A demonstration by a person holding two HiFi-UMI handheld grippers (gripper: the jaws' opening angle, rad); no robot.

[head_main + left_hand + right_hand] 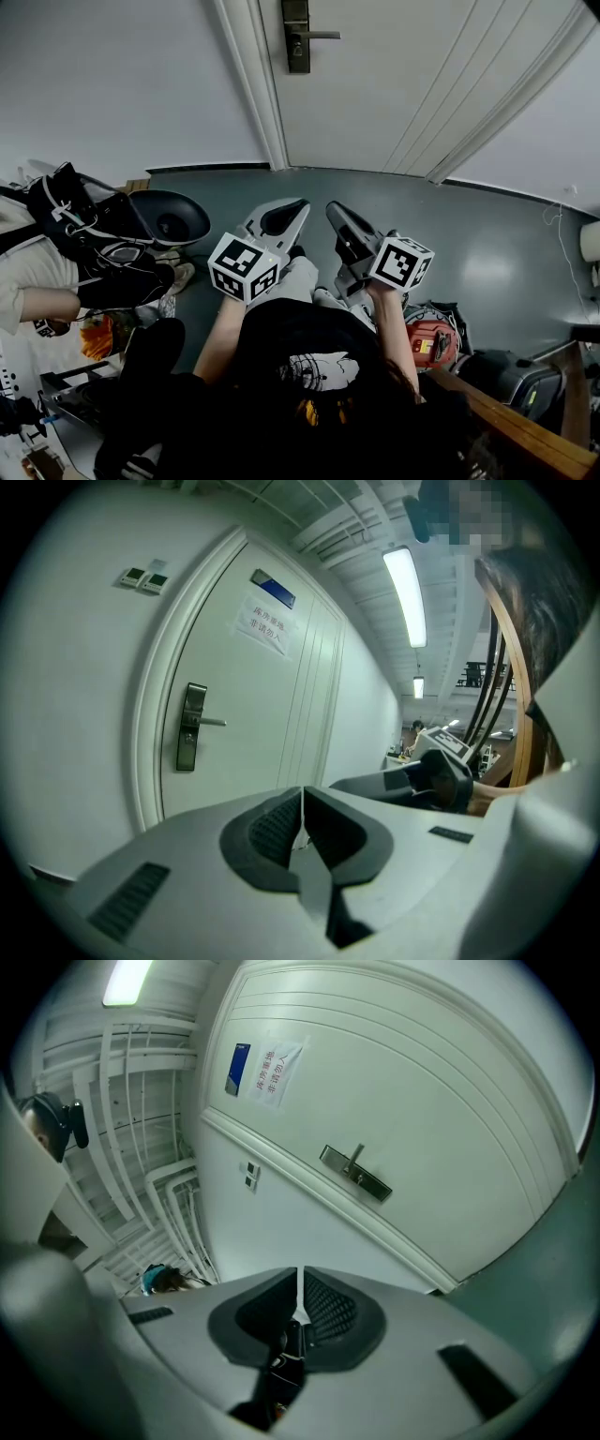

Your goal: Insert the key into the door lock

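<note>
Both gripper views show the fingers pressed together, left gripper [302,797] and right gripper [299,1283] alike, with only a hairline between the pads. I cannot make out a key in either. The lock [191,727] on the door [281,705] stands well beyond the fingertips, up and left of the left pair. Only these views show the paper notice [261,626]. Only the head view shows the floor [487,234] under the fingertips.
</note>
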